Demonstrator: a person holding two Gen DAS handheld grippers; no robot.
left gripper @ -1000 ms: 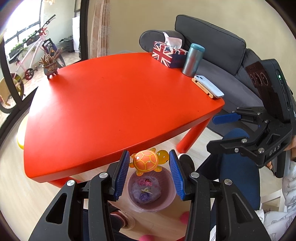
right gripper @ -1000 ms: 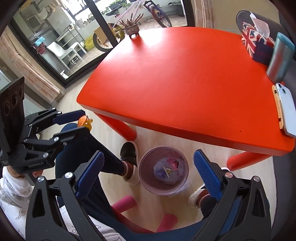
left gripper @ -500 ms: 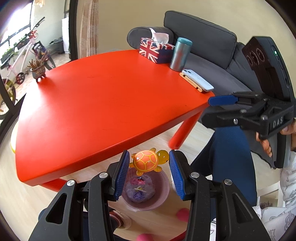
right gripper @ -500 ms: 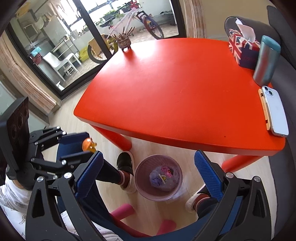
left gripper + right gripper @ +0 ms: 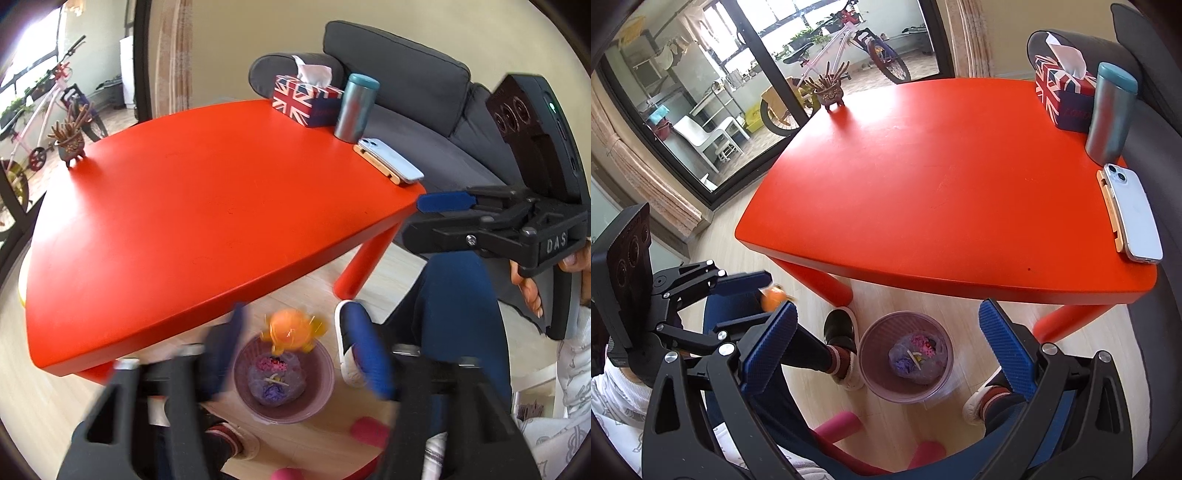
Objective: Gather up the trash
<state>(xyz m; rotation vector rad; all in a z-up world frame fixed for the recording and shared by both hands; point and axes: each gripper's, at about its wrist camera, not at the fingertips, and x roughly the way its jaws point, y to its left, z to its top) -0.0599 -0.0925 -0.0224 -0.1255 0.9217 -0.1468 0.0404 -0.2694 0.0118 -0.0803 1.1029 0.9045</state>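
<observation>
An orange toy turtle (image 5: 291, 329) hangs blurred in the air between the spread fingers of my left gripper (image 5: 295, 350), just above the purple trash basket (image 5: 325, 384) on the floor. The left jaws are open and touch nothing. The basket holds a bag of crumpled purple and pink scraps (image 5: 275, 380). In the right wrist view the turtle (image 5: 774, 297) shows beside the left gripper (image 5: 753, 299), and the basket (image 5: 868, 354) lies between the wide-open fingers of my right gripper (image 5: 886, 339), which is empty.
A red table (image 5: 207, 206) stands over the basket, with a Union Jack tissue box (image 5: 304, 98), a teal tumbler (image 5: 354, 107), a phone on a wooden stand (image 5: 391, 164) and a small plant pot (image 5: 70, 146). A grey sofa (image 5: 417, 92) stands behind. My legs and slippers (image 5: 842, 347) flank the basket.
My left gripper has opened and let go of the orange turtle, which now drops toward the basket. The left fingers are blurred with motion. The right gripper stays open and has moved closer to the table.
</observation>
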